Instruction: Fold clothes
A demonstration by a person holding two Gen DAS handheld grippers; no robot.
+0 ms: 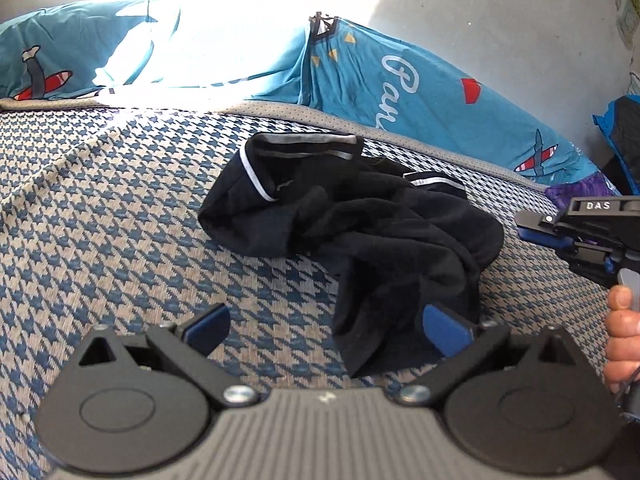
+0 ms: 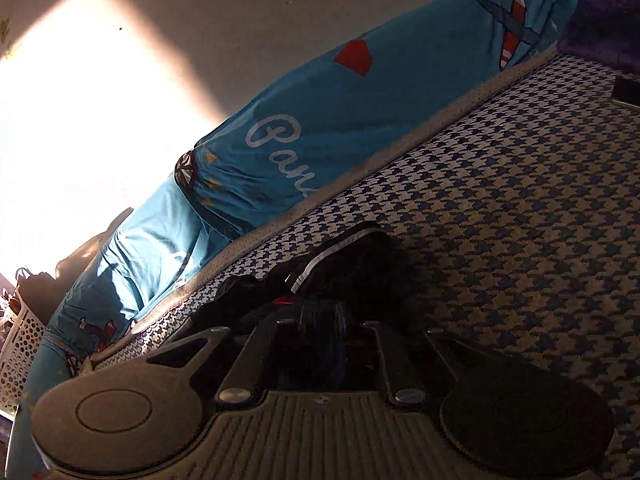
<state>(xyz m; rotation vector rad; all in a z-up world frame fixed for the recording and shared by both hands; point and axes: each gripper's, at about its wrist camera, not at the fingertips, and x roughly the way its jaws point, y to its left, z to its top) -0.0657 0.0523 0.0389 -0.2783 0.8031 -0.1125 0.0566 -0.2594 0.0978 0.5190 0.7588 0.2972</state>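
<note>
Black garment [image 1: 352,220] crumpled, soft, on houndstooth woven mattress [image 1: 120,208].

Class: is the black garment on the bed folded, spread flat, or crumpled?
Crumpled. The black garment lies bunched in uneven heaps on the houndstooth bed cover, its white-striped band twisted.

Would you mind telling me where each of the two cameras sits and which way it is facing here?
Left wrist: on the left gripper, looking forward along its wide-open blue-padded fingers at the crumpled black garment with white stripes on the blue-and-cream houndstooth mattress; the right gripper and a hand show at the edge.
Right wrist: on the right gripper, tilted, fingers together, facing the garment.
Shared: the garment, mattress and the teal printed pillow with aeroplanes.
</note>
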